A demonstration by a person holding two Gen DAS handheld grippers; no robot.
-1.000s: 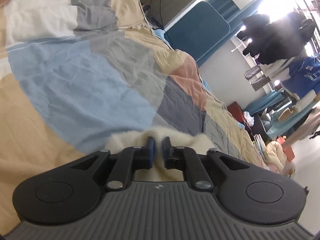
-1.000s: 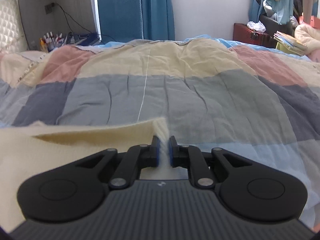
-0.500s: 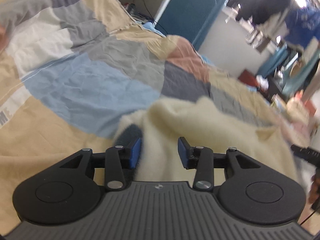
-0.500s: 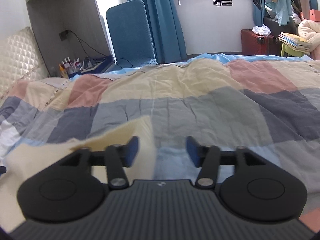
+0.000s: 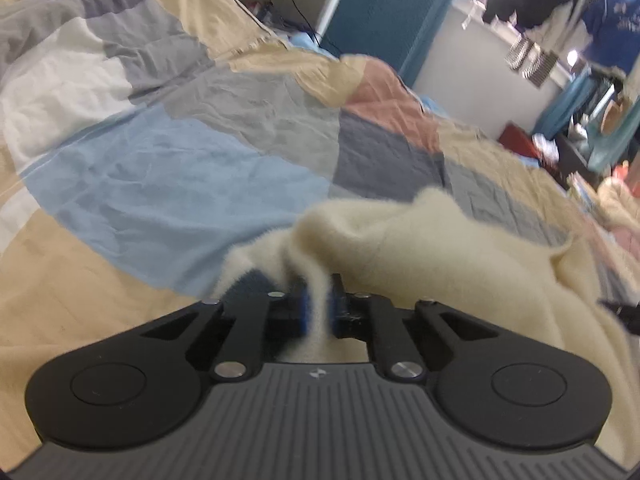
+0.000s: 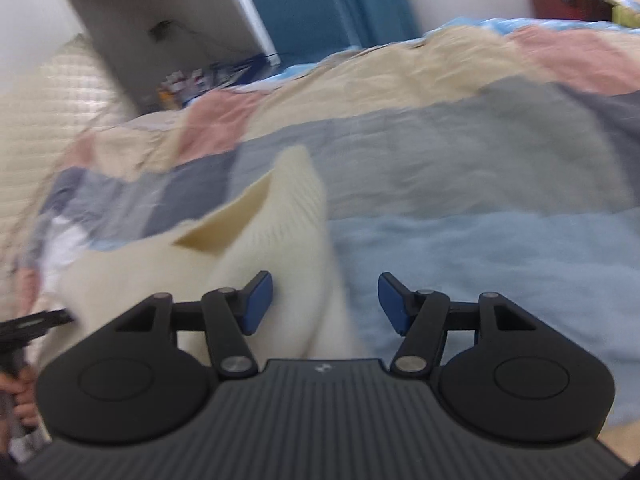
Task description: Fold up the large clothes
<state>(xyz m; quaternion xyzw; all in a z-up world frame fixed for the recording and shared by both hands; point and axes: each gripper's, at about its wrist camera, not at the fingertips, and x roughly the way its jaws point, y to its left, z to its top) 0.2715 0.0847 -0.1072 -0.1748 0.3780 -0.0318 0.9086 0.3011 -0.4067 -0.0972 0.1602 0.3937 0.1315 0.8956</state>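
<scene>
Left gripper (image 5: 318, 306): jaws have just been closing, now pinched tight on a fold of the cream sweater (image 5: 420, 248). Fabric bunches between the blue pads, so it's a real grip on the cloth.

Right gripper (image 6: 325, 302): jaws have just been opening and stand about halfway apart. The sweater's ribbed edge (image 6: 288, 216) lies between them, close to the left pad (image 6: 256, 300), but nothing presses on it. Released, holding nothing.

Sweater sits on the patchwork quilt (image 5: 168, 168) covering the bed, rumpled, one corner sticking up in the right wrist view. Not folded flat yet.

Handling, my read: fuzzy knit, soft, light, no stiffness at all. It sags and stretches wherever it's lifted from one point, and the nap gives decent friction on the pads, so slip risk looks low. Not fragile, but a hard pull could distort the knit.

Where to grab: the ribbed hem or a cuff edge, two layers thick if possible, both grippers well apart along the same edge so the panel hangs straight. Right side needs to re-pinch the ribbed edge before any lift.

Part of the other gripper (image 6: 36, 320) and a hand (image 6: 20, 396) show at the left edge of the right wrist view.
</scene>
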